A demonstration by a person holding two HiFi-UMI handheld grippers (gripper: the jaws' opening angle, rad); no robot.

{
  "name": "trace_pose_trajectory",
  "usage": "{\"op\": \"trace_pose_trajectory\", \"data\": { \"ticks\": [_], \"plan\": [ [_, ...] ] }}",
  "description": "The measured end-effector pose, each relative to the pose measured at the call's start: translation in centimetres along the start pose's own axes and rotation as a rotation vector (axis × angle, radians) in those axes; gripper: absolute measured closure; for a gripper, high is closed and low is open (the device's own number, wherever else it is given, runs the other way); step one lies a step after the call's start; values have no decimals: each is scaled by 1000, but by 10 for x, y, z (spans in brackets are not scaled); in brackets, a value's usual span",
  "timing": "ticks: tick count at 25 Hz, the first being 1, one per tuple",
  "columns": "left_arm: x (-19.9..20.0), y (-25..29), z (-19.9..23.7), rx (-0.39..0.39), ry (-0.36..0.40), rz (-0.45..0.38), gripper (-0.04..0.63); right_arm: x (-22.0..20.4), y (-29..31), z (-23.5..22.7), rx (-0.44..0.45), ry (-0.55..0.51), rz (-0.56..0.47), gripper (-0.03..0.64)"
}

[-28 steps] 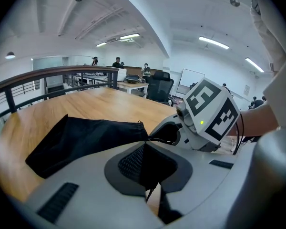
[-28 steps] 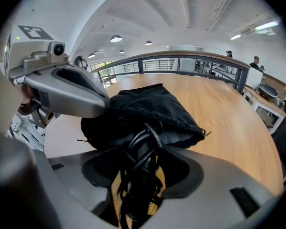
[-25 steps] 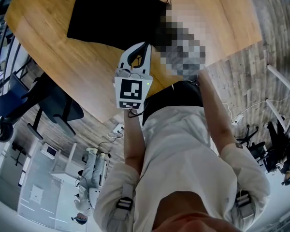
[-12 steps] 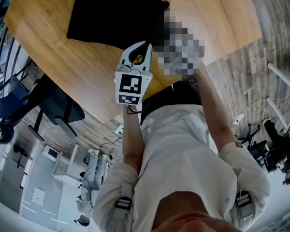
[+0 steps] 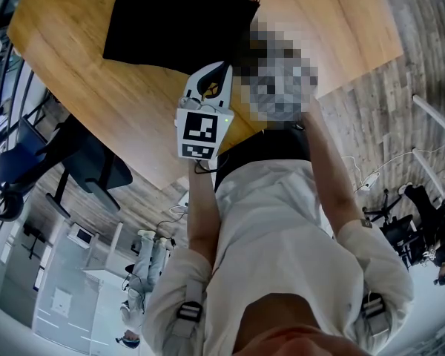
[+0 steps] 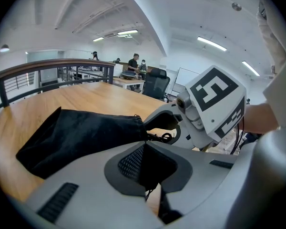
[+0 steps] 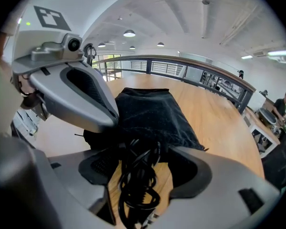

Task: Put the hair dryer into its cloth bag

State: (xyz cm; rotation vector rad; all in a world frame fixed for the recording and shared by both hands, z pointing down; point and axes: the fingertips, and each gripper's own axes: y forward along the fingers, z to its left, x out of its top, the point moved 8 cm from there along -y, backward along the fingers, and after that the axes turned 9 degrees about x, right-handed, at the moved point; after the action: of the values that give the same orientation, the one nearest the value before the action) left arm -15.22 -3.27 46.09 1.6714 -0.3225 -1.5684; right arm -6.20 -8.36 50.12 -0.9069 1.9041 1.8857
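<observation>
1. Got a black cloth bag [image 5: 178, 24] lying flat on the wooden table [image 5: 96, 95]; gathered mouth end turned toward both grippers.
2. Pinching the rim of that mouth with the left gripper [image 6: 146, 151]; jaws nearly together, clenched on a fold of the black cloth; marker cube [image 5: 202, 136] facing up in the head view.
3. Parked right beside it, almost tip to tip: the right gripper [image 7: 140, 159]; jaws spread wide, having just been opening; pads pressing on nothing, so released.
4. Sitting loose in the gap between those open jaws: a tangled bundle of black cord [image 7: 136, 185], down on the bare wood, with wood showing on either side of it; top of the bundle reaching up to the bag's mouth.
5. As for the hair dryer itself, can't spot the body in any view; head view blurred out right around the right gripper, gripper views giving only cord and bag; so can't tell whether inside the bag or beside it.
</observation>
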Motion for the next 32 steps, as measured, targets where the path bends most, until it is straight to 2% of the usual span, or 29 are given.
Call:
{"op": "trace_pose_trajectory", "data": {
  "ticks": [9,18,23,24,26,32],
  "plan": [
    [0,-2,2,3,8,-2,574,-13,-36,2,-41,-34,-36,302],
    [2,-3,2,7,13,3,574,-37,-59,6,-69,56,-94,302],
    [2,-3,2,10,17,3,574,-57,-55,9,-64,114,-76,304],
    [2,-3,2,10,18,3,574,-61,-54,10,-66,129,-73,311],
    [2,-4,2,10,19,4,574,-66,-53,9,-77,159,-68,367],
    [1,-4,3,10,18,5,574,-79,-46,7,-91,231,-63,416]
  ]
}}
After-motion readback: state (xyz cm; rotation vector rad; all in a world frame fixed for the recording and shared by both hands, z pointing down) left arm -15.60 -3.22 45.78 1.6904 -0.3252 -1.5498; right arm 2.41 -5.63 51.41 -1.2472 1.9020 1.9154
